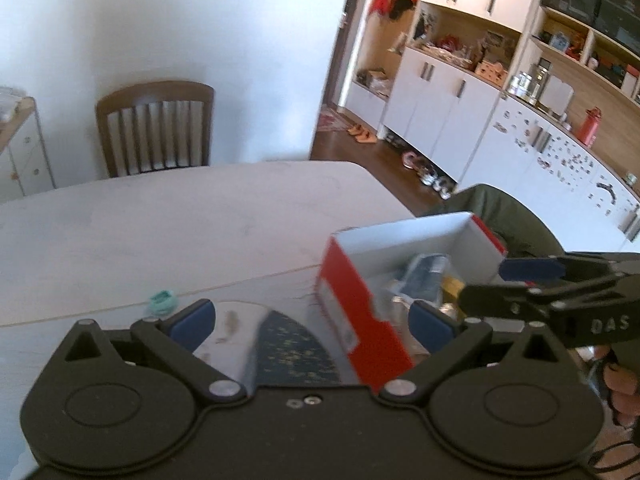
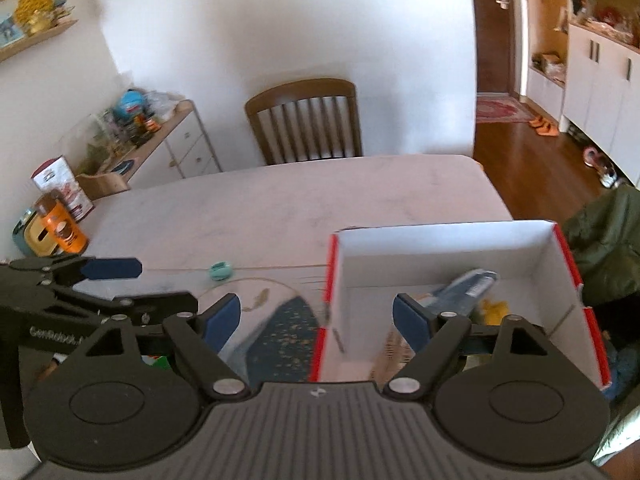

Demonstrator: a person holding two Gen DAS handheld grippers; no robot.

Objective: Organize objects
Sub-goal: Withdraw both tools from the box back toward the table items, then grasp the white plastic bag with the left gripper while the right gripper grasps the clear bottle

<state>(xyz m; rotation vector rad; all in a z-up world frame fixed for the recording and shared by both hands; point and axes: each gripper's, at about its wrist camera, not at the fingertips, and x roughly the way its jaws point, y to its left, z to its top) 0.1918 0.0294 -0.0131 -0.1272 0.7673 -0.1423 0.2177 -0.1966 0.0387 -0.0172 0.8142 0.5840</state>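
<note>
While both tools hang over the near end of the pale, matte table (image 2: 280, 200), neither one grips anything. Its top has a faint marbled grain and a rounded far corner, with a thin seam running across it.

At the near right stands an open cardboard box (image 2: 440, 256), red outside, plain white inside, with straight walls and a notched red rim. Inside it lies a flat dark-blue packet (image 2: 464, 292) with a glossy look, tilted against other contents; something yellow (image 2: 494, 308) sits beside it, too blurred to name. From the left wrist view the box (image 1: 360, 312) shows its red side with a white label.

Left of the box rests a round, shiny plate or mat (image 2: 272, 320), its surface part pale and reflective, part dark blue flecked with gold. Just beyond its far edge, on the seam, sits a small teal lump (image 2: 221, 270), rounded and soft-looking, well clear of the box.

The left gripper (image 1: 312, 320) is matte black plastic with blue padded tips, its fingers spread wide above the plate and box wall. The right gripper (image 2: 316, 316) is built the same, spread equally wide, one blue pad over the plate and the other inside the box opening, pinching nothing.

A slatted wooden chair (image 2: 304, 120) stands at the far side against a white wall.
</note>
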